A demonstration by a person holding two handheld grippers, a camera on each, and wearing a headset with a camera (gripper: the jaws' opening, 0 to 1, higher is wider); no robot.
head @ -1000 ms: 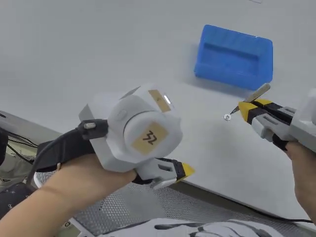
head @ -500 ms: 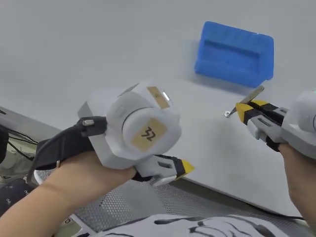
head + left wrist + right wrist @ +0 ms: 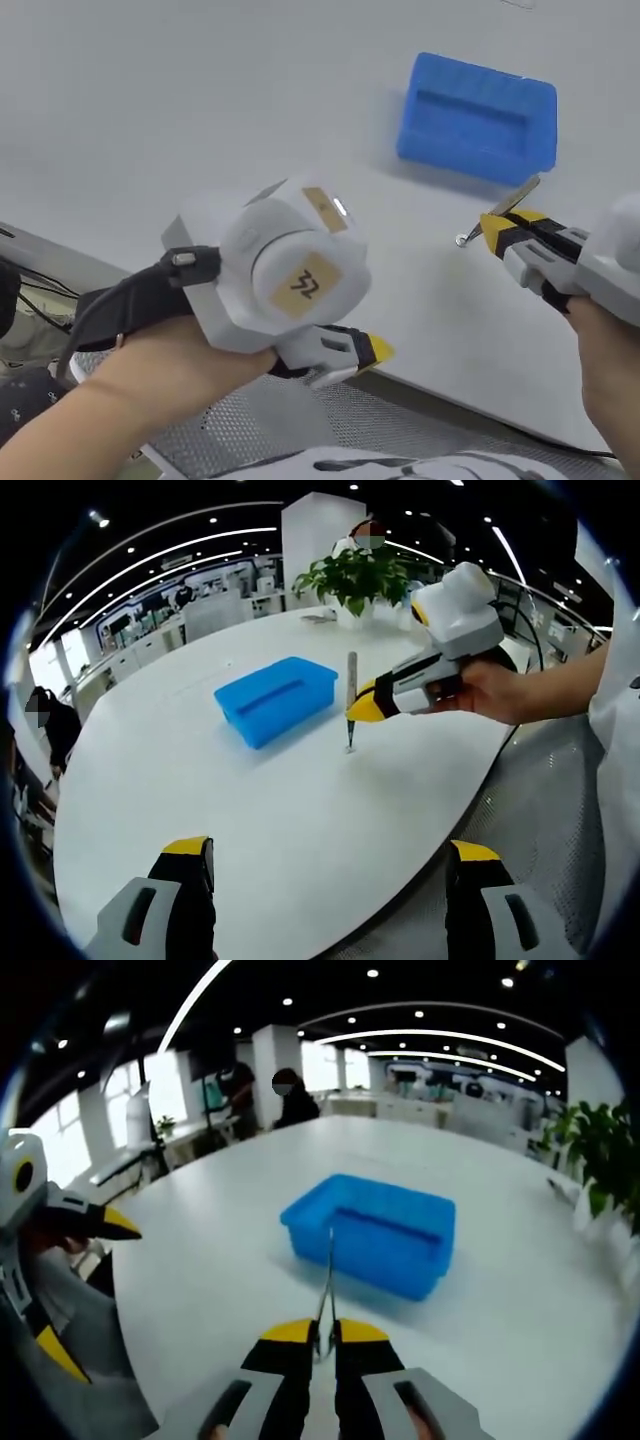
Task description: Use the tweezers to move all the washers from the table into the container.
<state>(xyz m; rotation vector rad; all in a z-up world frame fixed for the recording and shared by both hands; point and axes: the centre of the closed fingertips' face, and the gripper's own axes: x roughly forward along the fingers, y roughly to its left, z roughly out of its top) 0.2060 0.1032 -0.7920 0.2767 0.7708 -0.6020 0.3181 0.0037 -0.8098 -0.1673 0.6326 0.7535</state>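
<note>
Above the white desk (image 3: 200,100), head view: the right gripper (image 3: 492,222) pinches tweezers (image 3: 517,195), their tip at a washer (image 3: 461,239) near the blue container (image 3: 478,118). Left gripper view: the left gripper (image 3: 327,847) has its fingers (image 3: 185,865) spread wide. Right gripper view: fingers (image 3: 290,1332) clamp the tweezers.

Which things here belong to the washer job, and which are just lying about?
Job: tweezers, clamped in the right tongs; washer at their tip; blue container; white table.
Not in use: left tongs, open and holding nothing; potted plant in the background.
</note>
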